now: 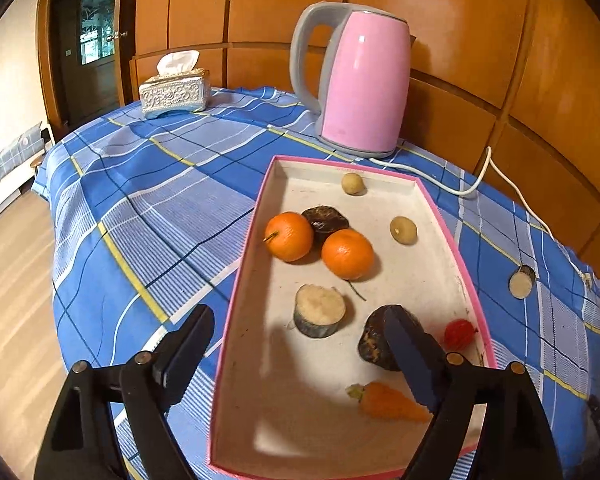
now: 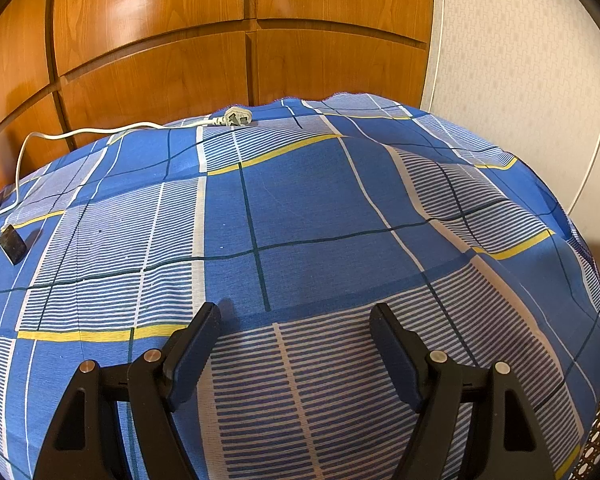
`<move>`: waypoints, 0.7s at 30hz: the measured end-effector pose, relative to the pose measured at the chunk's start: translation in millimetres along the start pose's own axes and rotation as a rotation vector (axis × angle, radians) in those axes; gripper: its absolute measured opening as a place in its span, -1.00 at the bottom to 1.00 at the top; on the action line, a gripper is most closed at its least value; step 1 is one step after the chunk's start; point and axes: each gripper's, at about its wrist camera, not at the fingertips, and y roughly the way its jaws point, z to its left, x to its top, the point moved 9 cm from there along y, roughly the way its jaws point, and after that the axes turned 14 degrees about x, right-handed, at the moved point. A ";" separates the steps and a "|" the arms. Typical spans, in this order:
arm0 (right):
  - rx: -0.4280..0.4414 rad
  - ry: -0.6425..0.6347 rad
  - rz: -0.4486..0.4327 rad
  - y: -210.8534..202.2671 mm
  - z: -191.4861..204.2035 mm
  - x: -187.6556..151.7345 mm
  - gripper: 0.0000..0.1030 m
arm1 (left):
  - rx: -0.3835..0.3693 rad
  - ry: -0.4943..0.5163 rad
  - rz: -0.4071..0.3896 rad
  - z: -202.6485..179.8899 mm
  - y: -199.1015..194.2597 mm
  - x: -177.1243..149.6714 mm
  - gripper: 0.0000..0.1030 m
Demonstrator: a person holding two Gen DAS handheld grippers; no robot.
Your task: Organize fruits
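Room: wooden panel wall behind a table with a blue checked cloth [image 1: 148, 184].
Tray: a shallow pink-edged tray [image 1: 242, 280] lies on the cloth, in front of a pink kettle [image 1: 360, 80].
Fruits in tray: two oranges [image 1: 289, 236] sit side by side near the left wall, a dark round piece [image 1: 325, 218] just behind them; two small pale round fruits [image 1: 403, 230] are further back.
Near end of tray: a cut pale slice [image 1: 320, 312], a dark lump [image 1: 374, 340], a small red fruit [image 1: 460, 332] and a small carrot [image 1: 388, 402].
Outside tray: one pale slice [image 1: 521, 282] lies on the cloth to the right of the tray.
Left gripper [image 1: 296, 320]: jaws wide apart and holding nothing; one finger is over the cloth, the other over the dark lump.
Right gripper [image 2: 294, 316]: jaws apart, empty, above bare cloth.
Other things: a tissue box [image 1: 174, 94] at the far left; a white cord with plug [image 2: 238, 118] at the far edge.
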 end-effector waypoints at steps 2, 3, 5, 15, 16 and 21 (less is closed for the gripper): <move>-0.002 -0.001 0.000 0.3 -0.1 0.5 0.52 | 0.001 -0.004 0.006 3.0 1.5 -2.0 0.69; -0.003 -0.002 0.000 0.7 0.5 0.2 0.52 | 0.002 -0.007 0.012 4.7 3.0 -3.3 0.70; -0.004 -0.003 0.001 1.4 0.2 0.7 0.52 | 0.002 -0.014 0.019 7.3 4.5 -4.8 0.70; -0.007 -0.005 0.000 1.1 0.6 -0.8 0.52 | 0.007 -0.035 0.030 21.0 6.4 -9.7 0.70; -0.007 -0.006 0.000 1.1 0.5 -0.8 0.52 | 0.009 -0.037 0.032 22.3 6.5 -10.4 0.71; -0.008 -0.007 0.000 1.1 0.5 -1.0 0.52 | 0.017 -0.044 0.038 28.7 6.9 -13.9 0.71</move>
